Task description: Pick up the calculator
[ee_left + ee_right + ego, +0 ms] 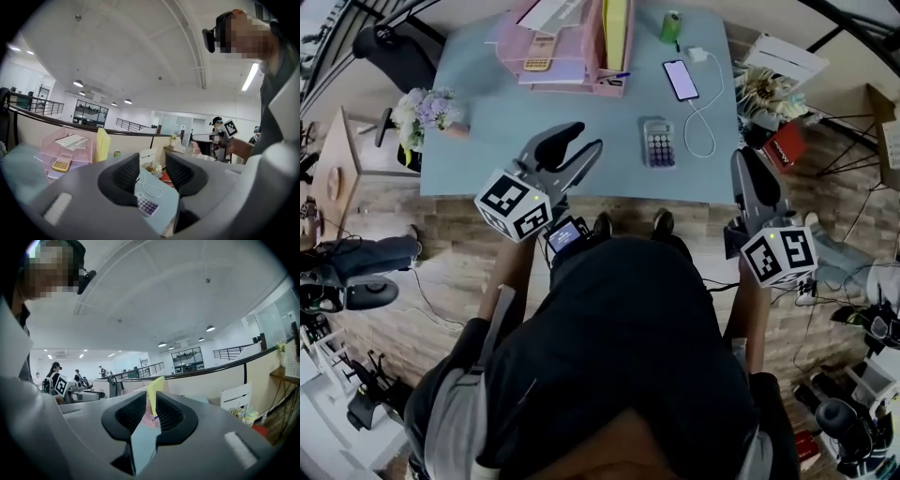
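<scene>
Head view: calculator (pixel 659 143) lies untouched on the tabletop (pixel 487 150), at 3 o'clock from your left tool (pixel 581 142).
Left gripper view: jaws wide and empty, with the calculator (pixel 147 205) framed between them.
Right gripper view: right tool (pixel 152 411) narrow, empty.
Approach and grasp both remain.
</scene>
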{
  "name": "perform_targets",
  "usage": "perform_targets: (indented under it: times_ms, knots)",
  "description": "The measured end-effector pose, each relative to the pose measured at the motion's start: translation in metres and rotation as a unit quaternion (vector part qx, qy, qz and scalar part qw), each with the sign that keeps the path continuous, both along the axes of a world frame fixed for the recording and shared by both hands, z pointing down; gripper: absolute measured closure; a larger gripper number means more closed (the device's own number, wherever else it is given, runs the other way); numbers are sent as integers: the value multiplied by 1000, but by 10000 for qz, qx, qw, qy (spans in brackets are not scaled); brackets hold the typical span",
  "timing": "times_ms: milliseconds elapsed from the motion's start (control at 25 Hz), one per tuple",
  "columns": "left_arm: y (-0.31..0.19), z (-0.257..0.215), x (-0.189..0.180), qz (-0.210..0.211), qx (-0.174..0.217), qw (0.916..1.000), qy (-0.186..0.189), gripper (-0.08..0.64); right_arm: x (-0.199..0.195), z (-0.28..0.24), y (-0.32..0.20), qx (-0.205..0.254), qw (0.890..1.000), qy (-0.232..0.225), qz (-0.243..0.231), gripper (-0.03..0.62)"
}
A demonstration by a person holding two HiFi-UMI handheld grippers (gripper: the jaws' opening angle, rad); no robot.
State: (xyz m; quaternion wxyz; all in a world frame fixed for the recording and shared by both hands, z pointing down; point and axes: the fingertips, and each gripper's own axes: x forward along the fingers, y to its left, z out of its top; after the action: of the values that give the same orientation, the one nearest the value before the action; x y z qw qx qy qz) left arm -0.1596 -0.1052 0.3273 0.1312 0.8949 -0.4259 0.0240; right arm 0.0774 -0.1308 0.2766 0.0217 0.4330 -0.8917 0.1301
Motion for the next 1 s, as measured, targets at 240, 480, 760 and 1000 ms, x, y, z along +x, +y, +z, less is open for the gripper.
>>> perform_targets:
  times_ms: [240, 480, 760, 1000]
  knots:
    - [-4, -1, 24, -358, -64, 9993, -109, 344, 19, 9, -26, -52, 9991, -135, -394, 546]
    - [-10, 2, 41, -693, -119, 9973, -214, 344, 31, 16, -49, -84, 9969, -227, -752, 546]
    - [-20, 7, 68, -973, -212, 9946, -284, 344, 49, 28, -72, -150, 9934, -327, -1088, 546]
    - [-26, 13, 87, -1170, -332, 9919, -358, 344, 63, 35, -87, -260, 9905, -378, -1298, 546]
